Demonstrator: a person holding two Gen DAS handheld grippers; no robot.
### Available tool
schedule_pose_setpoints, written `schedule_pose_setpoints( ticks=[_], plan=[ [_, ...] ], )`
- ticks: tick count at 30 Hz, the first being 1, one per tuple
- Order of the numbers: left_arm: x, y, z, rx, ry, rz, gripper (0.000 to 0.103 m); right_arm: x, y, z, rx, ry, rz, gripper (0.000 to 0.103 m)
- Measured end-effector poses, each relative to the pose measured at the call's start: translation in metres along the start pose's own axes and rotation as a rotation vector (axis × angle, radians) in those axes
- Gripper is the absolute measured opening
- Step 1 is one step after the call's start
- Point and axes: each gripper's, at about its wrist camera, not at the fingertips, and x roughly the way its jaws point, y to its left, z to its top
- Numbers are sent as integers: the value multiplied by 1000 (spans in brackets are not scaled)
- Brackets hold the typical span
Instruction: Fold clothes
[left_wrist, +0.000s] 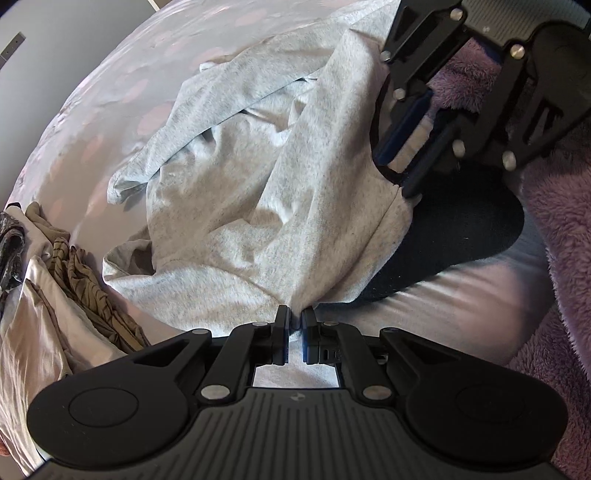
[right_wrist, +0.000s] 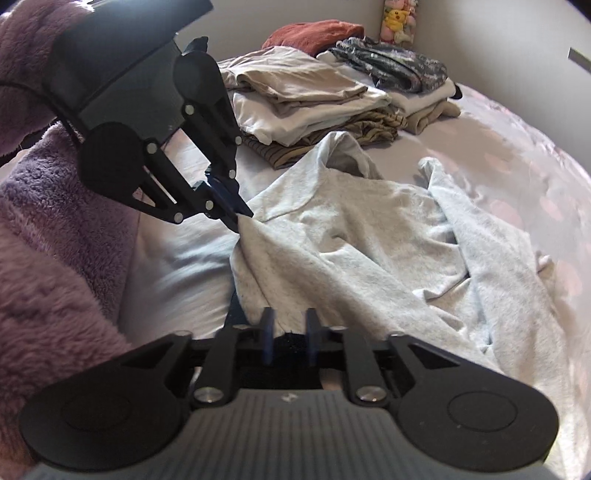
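the left gripper (left_wrist: 294, 325) has its jaws pressed together on a pinch of the light grey heathered garment (left_wrist: 236, 206), probably a long-sleeved top, at the edge closest to it, most likely to anchor that end while the cloth is laid out. to its left lie stacked folded clothes (left_wrist: 48, 295), finished work by the look of them. the garment spreads ahead of this claw across the pale spotted bedsheet (left_wrist: 92, 110), crumpled, its long axis running away from the claw with one sleeve (left_wrist: 207, 110) trailing off to the far left. further right, the right gripper (right_wrist: 289, 328) stands with jaws spread apart, the garment's edge just ahead of the tips and a black cloth (left_wrist: 461, 229) beneath; whether fabric sits between the pads is hard to tell. a purple fleece sleeve (right_wrist: 55, 221) frames the side.
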Motion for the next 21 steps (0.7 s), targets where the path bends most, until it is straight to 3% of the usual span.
schedule_pose_setpoints(
  ticks=[3,6,8,9,14,17,19,21],
  plan=[
    [2,2,0,-12,-3,-3,4,13,-2,-2,9,33,20,33],
    [4,2,-1,-14,-4,-7,4,16,-3,-5,23,38,37,25],
    [4,3,0,-13,-5,-9,4,15,-3,-5,23,33,38,11],
    [3,3,0,-13,-6,-9,4,14,-3,-5,22,31,37,9],
    [-11,8,4,-23,-28,-8,4,-5,-1,-4,7,-30,7,7],
    [-24,17,6,-66,-62,-17,5,-24,0,2,-28,-92,-63,7],
    [-34,25,8,-110,-101,-13,7,-34,3,7,-76,-132,-156,7],
    [-47,33,10,-157,-157,1,15,-39,8,12,-145,-160,-258,7]
  ],
)
